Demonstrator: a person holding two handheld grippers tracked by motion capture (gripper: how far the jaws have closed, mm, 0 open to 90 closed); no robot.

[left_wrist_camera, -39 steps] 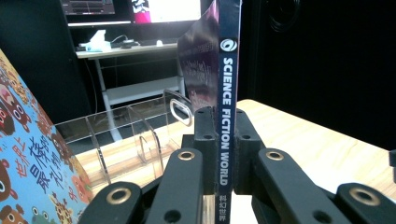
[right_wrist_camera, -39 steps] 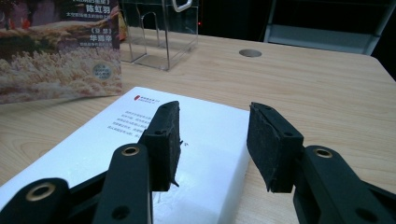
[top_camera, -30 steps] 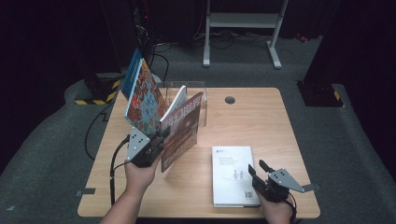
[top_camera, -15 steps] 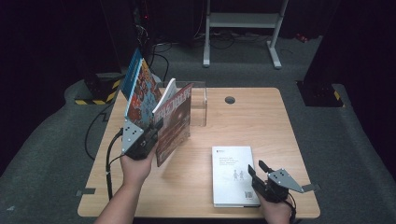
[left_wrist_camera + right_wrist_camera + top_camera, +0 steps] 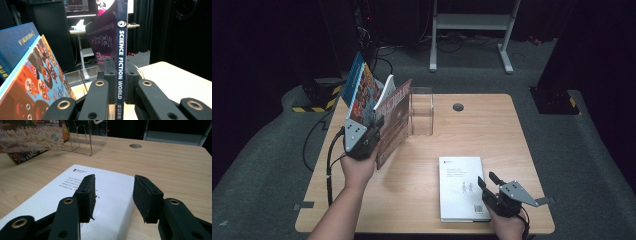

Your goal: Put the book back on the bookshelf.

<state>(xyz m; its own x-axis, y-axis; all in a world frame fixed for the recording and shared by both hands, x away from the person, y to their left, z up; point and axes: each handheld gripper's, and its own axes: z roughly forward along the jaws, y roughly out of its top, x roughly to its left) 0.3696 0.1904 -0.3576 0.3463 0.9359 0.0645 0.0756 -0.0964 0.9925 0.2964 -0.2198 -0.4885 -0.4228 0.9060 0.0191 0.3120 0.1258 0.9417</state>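
The left claw [image 5: 117,82] is clamped on the spine of a thin magazine [image 5: 121,57] whose spine reads "Science Fiction World". In the high view the magazine [image 5: 393,122] stands tilted above the left part of the bench [image 5: 472,120], held off the wood, between the leaning picture book [image 5: 363,92] with the orange figured cover and the clear acrylic stand [image 5: 421,111]. A blue hardcover [image 5: 15,42] leans behind the picture book.

The magazine looks light and floppy: its glossy purple cover [image 5: 102,37] curls away from the spine in the left gripper view, so only the bound edge gives any stiffness. The spine is the sensible place to hold, low and near its middle as the pads [image 5: 110,72] sit now; a grip on the loose page edge would likely let the sheets fan or slide out. The coated paper probably slips under light pressure, so a firm pinch seems wise, and swinging it fast could make the free leaves flap against the stand.

The right claw [image 5: 113,195] stands half open with nothing between its pads, hovering just over the near corner of a white paperback [image 5: 75,202] that lies flat on the bench, front cover up. That book [image 5: 463,187] looks thicker and stiffer; lying flat, it offers its edge at the bench rim as the easiest hold.
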